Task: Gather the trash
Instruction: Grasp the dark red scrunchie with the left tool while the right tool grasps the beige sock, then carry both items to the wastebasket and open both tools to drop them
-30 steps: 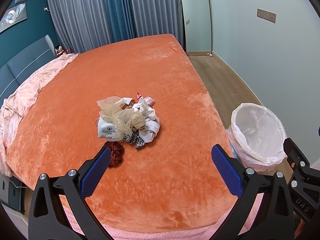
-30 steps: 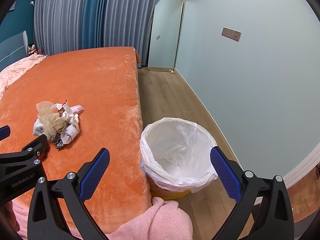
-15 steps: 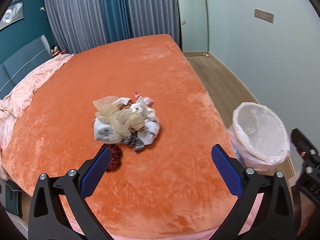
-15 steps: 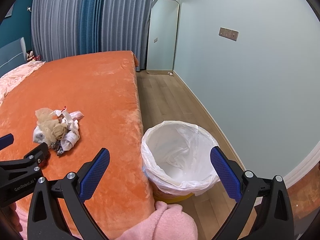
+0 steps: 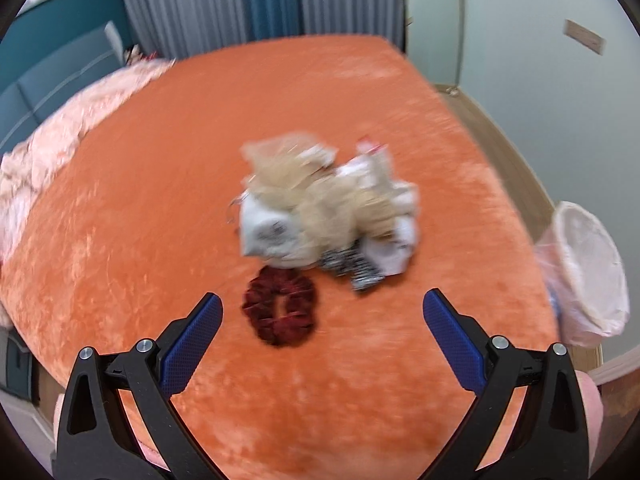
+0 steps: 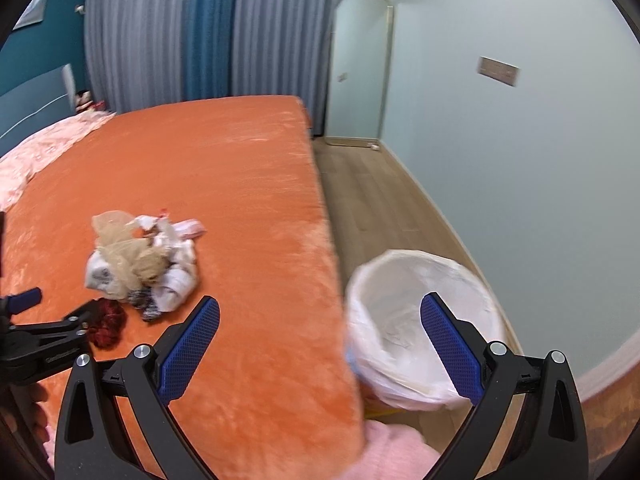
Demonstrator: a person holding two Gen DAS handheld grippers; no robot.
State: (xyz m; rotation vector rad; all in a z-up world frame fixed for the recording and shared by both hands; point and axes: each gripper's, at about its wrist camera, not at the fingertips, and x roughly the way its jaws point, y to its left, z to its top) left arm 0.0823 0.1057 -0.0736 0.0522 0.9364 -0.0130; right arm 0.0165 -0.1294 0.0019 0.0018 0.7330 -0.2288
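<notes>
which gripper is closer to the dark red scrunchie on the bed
Left. The left gripper is open with the dark red scrunchie lying just ahead between its fingers. The right gripper is open farther off, over the bed edge beside the trash bin.

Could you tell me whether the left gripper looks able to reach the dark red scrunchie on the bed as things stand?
Probably yes. The left gripper is open, and the red scrunchie lies flat on the orange bedspread just ahead of its fingers, with nothing between them.
</notes>
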